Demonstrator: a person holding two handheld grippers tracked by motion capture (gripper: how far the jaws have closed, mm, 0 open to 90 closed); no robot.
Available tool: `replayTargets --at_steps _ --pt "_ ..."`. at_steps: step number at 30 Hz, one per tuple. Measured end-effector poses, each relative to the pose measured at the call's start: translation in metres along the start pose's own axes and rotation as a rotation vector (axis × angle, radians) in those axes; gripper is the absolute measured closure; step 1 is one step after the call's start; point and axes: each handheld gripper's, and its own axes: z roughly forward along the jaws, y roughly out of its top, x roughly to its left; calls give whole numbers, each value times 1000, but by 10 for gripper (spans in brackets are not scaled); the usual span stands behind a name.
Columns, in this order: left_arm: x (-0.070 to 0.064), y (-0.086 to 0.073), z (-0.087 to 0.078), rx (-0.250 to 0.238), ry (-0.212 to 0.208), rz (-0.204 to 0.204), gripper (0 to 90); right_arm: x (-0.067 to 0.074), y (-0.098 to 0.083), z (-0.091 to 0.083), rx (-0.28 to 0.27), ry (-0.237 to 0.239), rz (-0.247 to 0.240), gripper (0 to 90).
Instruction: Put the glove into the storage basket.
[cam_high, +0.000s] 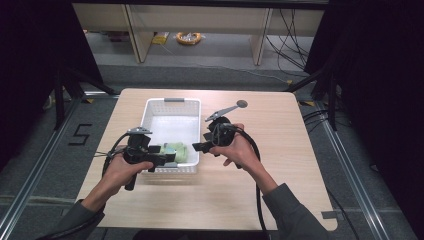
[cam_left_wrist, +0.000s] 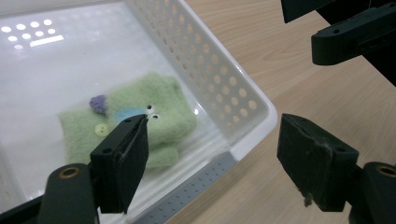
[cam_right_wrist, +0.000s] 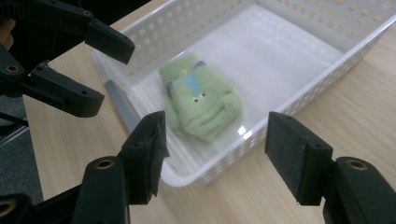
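The high view looked down on a light wooden table (cam_high: 210, 195) with rounded corners, where a white perforated plastic basket (cam_high: 172, 107) sat left of centre. In the basket's near right corner lay a pale green fuzzy mitten with a sewn-on face (cam_high: 178, 151). The left gripper (cam_high: 167, 159), held in the person's left hand (cam_high: 121, 170), hung over the basket's near edge, right at the mitten. The right gripper (cam_high: 199, 146), held in the right hand (cam_high: 239, 151), hovered just beside the basket's right wall.

The left gripper view looked along the left gripper (cam_left_wrist: 212, 151), whose black jaws stood wide apart with nothing gripped; one jaw sat over the basket (cam_left_wrist: 219, 88) and the other over the table (cam_left_wrist: 261, 56) outside it, with the basket's corner below the gap. The mitten (cam_left_wrist: 140, 121) lay flat on the basket floor close to that corner, showing a purple button, a yellow button and two small eyes. The other gripper's black jaws showed at the upper right.

The right gripper view looked along the right gripper (cam_right_wrist: 215, 156), whose jaws were also well open and empty, poised above the basket's rim. The mitten (cam_right_wrist: 201, 100) rested inside the basket (cam_right_wrist: 327, 65) beyond the jaws, touched by neither gripper. The left gripper (cam_right_wrist: 99, 70) showed at the upper left, its jaws apart over the basket's end.
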Motion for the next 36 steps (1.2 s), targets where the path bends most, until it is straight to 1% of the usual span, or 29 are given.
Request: replayTargets --at_steps 1,2,3,4,5,6,7,9,10,11,12,13,14,16,17,18,19,20,21,22,24,26,27,28,29,31,32,33,36 --pt "-2 0 0 3 -7 -2 247 0 -2 -1 -8 -8 1 392" --pt "-4 -1 1 -13 -7 -11 246 -1 -3 -3 -15 -1 4 391" --pt "-6 -1 1 -8 -11 -9 246 -1 -4 -6 -9 -1 7 390" --pt "-6 -1 0 2 -12 11 246 -1 -6 -6 -20 -11 6 386" --pt "-8 -1 1 -14 -15 -4 246 -2 -7 -8 -20 -11 12 385" --pt "-10 -1 1 -9 -22 -1 246 -3 -8 -11 -19 2 9 384" --pt "-11 -2 1 -10 -22 6 246 -4 -10 -13 -21 -9 11 383" --pt "-13 -2 2 -7 -29 9 246 -6 -14 -16 -32 1 20 382" --pt "-14 -3 3 -7 -30 5 246 -7 -16 -18 -34 -9 14 381" --pt "-15 -3 3 -6 -31 13 246 -7 -18 -19 -39 -11 29 380" --pt "-16 -3 3 -9 -33 14 246 -8 -19 -21 -38 -6 21 379" --pt "-17 -3 3 -18 -34 10 246 -8 -21 -23 -38 -18 25 379" --pt "-17 -3 3 -15 -41 17 246 -9 -23 -25 -44 -31 9 378" --pt "-18 -4 3 -24 -43 17 246 -8 -28 -28 -57 -40 22 376" --pt "-19 -4 3 -18 -44 24 245 -9 -29 -29 -58 -41 6 375" --pt "-19 -4 4 -22 -51 17 245 -8 -31 -31 -68 -39 22 375" --pt "-20 -5 4 -21 -53 18 245 -8 -32 -32 -67 -40 13 375" --pt "-20 -5 4 -13 -54 36 245 -9 -34 -33 -75 -33 8 373" --pt "-22 -6 4 -25 -57 22 244 -7 -35 -37 -68 -48 18 371" --pt "-22 -7 4 -24 -55 25 243 -7 -37 -38 -71 -54 15 368" --pt "-23 -8 4 -27 -66 25 241 -6 -39 -40 -78 -40 14 367" --pt "-25 -9 5 -26 -69 24 240 -5 -43 -41 -94 -59 -10 366" --pt "-26 -10 4 -21 -69 33 239 -3 -44 -43 -82 -56 7 366" --pt "-27 -11 5 -31 -68 30 238 -2 -46 -43 -88 -56 10 365" --pt "-28 -11 5 -26 -73 31 235 -3 -48 -44 -88 -61 -9 365" --pt "-30 -12 5 -35 -72 36 231 -1 -51 -44 -90 -62 5 364" --pt "-31 -12 4 -32 -74 37 231 -2 -54 -44 -96 -48 0 364" --pt "-32 -12 4 -32 -74 41 231 -3 -55 -45 -96 -51 -8 363" --pt "-36 -12 2 -43 -81 51 231 -1 -61 -47 -110 -48 17 362"
